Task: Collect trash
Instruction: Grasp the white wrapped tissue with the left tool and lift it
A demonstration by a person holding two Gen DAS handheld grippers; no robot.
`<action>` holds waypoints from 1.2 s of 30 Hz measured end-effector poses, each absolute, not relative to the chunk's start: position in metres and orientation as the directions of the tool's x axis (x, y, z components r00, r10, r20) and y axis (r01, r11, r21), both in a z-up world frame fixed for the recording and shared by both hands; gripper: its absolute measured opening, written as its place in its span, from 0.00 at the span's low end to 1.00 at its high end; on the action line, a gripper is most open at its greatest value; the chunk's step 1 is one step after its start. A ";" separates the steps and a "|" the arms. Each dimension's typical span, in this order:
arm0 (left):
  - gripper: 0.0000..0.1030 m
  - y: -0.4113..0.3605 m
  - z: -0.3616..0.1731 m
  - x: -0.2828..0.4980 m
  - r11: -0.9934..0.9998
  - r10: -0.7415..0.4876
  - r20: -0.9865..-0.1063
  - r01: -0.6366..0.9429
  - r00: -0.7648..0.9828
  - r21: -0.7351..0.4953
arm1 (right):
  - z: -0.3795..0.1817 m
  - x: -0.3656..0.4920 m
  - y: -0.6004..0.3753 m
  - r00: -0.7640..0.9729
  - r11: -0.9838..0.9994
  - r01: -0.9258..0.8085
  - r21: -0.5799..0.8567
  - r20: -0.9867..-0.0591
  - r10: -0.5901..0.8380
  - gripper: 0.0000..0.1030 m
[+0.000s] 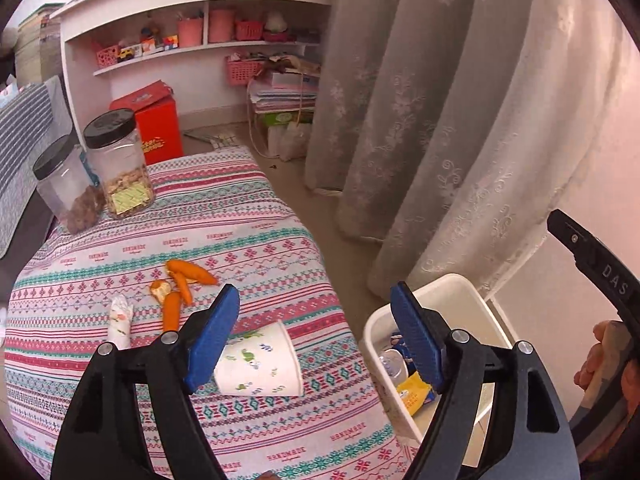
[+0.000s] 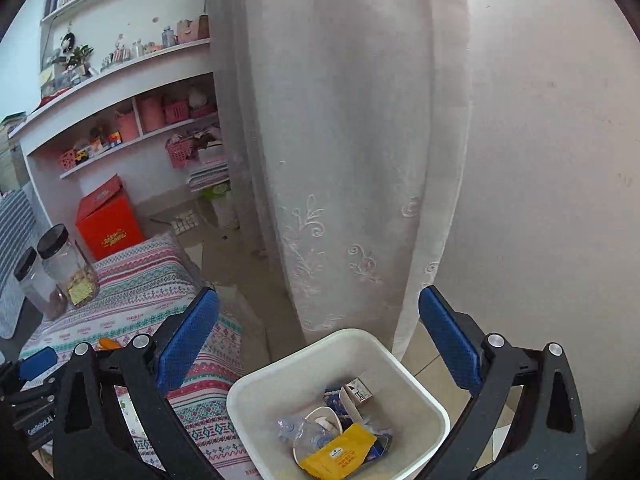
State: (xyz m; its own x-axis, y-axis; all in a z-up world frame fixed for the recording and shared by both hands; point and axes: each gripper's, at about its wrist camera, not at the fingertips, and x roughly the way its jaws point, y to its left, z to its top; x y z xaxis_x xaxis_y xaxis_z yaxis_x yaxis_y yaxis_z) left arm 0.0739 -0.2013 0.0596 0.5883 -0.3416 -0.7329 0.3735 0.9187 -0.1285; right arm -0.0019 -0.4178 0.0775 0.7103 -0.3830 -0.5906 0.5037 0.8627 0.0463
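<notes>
My left claw (image 1: pixel 316 336) gapes wide above the paper cup (image 1: pixel 260 362) lying lower centre; my right claw (image 2: pixel 320 340), wide, empty, hangs over the white bin (image 2: pixel 420 392).

Your way down into the white bin (image 2: pixel 416 384) is open from above; trash covers only its floor. The curtain (image 2: pixel 340 160) hangs close behind it. On the bench (image 1: pixel 248 208), two jars (image 1: pixel 116 164) block the far left corner.
</notes>
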 end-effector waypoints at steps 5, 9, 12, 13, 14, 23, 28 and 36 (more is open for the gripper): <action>0.74 -0.156 0.052 0.102 0.952 -0.263 -0.756 0.286 0.600 -0.104 | 0.070 0.019 -0.390 0.705 0.903 0.428 0.023 -0.633 -0.318 0.93; 0.74 -0.122 0.044 0.125 0.972 -0.195 -0.778 0.221 0.597 -0.075 | 0.064 0.033 -0.369 0.698 0.928 0.372 0.001 -0.659 -0.279 0.93; 0.74 -0.100 0.034 0.136 0.984 -0.146 -0.798 0.173 0.585 -0.053 | 0.058 0.044 -0.355 0.690 0.944 0.331 -0.006 -0.681 -0.246 0.93; 0.74 -0.093 0.030 0.140 0.986 -0.131 -0.806 0.158 0.578 -0.047 | 0.055 0.047 -0.350 0.687 0.948 0.319 -0.009 -0.687 -0.238 0.93; 0.74 -0.087 0.025 0.144 0.989 -0.119 -0.813 0.145 0.570 -0.043 | 0.053 0.049 -0.346 0.684 0.952 0.307 -0.012 -0.692 -0.230 0.93; 0.74 -0.037 -0.026 0.169 0.998 -0.065 -0.879 0.037 0.473 -0.054 | 0.040 0.073 -0.308 0.655 0.976 0.217 -0.003 -0.742 -0.147 0.93; 0.74 -0.023 -0.056 0.179 0.998 -0.059 -0.912 0.004 0.407 -0.063 | 0.031 0.083 -0.291 0.636 0.984 0.178 -0.029 -0.759 -0.138 0.93; 0.62 -0.029 -0.088 0.190 0.998 -0.055 -0.944 0.029 0.326 -0.048 | 0.021 0.099 -0.274 0.612 0.988 0.148 -0.042 -0.781 -0.125 0.93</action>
State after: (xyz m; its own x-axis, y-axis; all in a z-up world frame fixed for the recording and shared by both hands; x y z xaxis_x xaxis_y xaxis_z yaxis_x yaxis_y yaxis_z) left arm 0.1897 -0.0291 -0.0875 0.3262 -0.0547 -0.9437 0.0292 0.9984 -0.0478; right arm 0.0990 -0.2740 0.0210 0.6122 -0.1248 -0.7808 0.1481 0.9881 -0.0417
